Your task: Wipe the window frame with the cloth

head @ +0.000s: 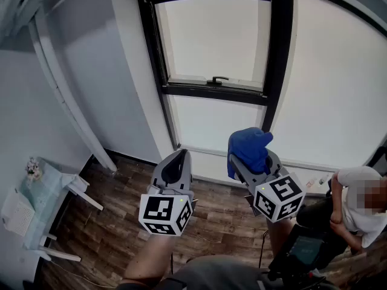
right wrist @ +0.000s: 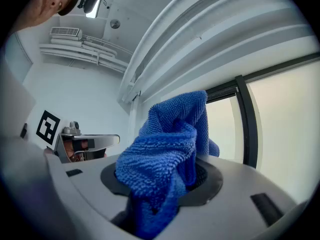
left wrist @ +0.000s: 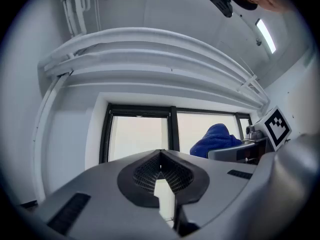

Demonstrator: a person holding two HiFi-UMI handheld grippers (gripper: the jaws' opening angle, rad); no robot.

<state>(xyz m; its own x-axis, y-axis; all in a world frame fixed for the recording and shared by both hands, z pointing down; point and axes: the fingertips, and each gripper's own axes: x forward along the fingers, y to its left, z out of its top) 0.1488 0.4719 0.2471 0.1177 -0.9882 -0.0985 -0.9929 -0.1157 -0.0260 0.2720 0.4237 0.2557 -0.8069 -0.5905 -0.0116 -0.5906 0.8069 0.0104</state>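
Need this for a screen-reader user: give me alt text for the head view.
Seen from above, the right gripper holds a bunched blue cloth up toward a black window frame, while the left gripper beside it is shut and empty. Below is a wood floor, with a person seated at lower right.

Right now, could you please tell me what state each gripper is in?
Left gripper: closed, with nothing between its jaws.
Right gripper: closed on the blue cloth.
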